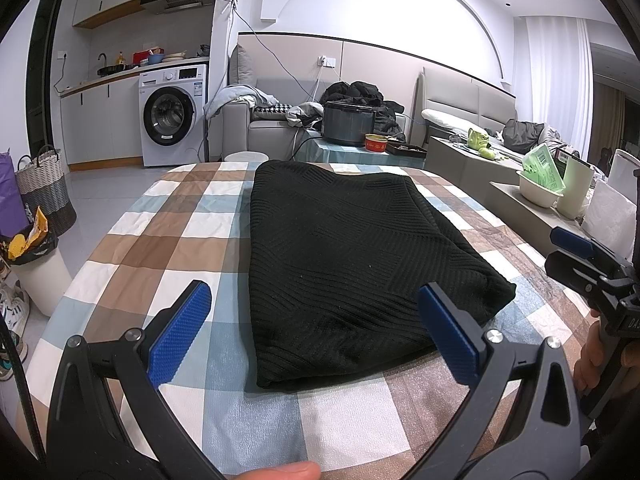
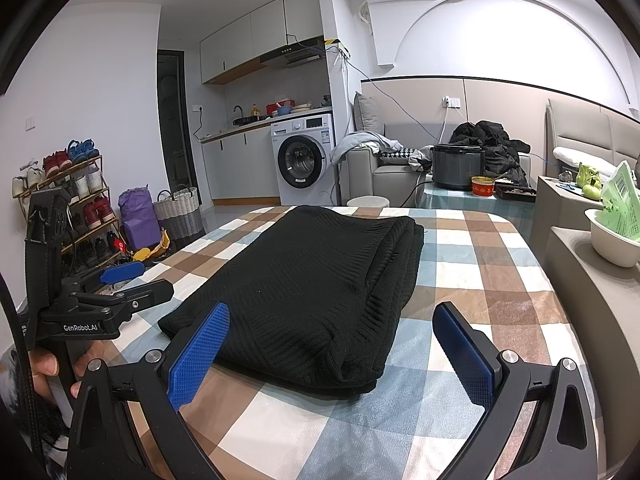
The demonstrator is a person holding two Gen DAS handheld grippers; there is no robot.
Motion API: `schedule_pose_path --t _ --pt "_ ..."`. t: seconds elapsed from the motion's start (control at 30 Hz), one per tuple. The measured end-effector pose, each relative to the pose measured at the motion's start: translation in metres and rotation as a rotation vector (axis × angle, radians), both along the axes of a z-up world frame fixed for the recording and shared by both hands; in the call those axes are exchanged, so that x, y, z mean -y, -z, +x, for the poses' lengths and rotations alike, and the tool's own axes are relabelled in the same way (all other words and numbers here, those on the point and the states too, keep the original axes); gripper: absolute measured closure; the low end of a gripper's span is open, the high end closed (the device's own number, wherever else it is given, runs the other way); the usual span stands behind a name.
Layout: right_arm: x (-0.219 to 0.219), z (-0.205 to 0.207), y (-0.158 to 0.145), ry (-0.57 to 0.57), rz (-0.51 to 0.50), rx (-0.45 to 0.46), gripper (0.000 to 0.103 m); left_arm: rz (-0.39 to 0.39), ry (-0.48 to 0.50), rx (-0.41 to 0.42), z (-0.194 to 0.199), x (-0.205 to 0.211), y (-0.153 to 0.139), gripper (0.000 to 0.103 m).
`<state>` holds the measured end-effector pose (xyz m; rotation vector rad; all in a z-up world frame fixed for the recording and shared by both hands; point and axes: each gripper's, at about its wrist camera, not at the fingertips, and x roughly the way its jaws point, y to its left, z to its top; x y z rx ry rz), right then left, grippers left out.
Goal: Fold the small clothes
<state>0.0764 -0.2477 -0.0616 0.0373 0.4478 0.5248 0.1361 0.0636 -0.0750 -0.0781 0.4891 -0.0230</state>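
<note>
A white bowl (image 2: 614, 246) of green packets sits at 3 o'clock. The folded black ribbed knit garment (image 1: 340, 272) lies flat on the checked tabletop (image 1: 168, 240). Left tool (image 1: 316, 332) and right tool (image 2: 332, 354) both gape, released.

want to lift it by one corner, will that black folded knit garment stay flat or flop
The black knit garment would probably droop and unfold: it is soft ribbed fabric, with layers stacked loose at its right edge. It looks thick, so likely fairly heavy for its size. Pushed, it may drag and wrinkle the checked cloth rather than slide.
</note>
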Motion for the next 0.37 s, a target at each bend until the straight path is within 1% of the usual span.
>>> schedule_pose_path --t 0.37 --pt "0.0012 0.0005 0.0008 0.0 -0.001 -0.001 0.0 0.009 0.003 0.007 -0.001 0.0008 0.0002 0.0"
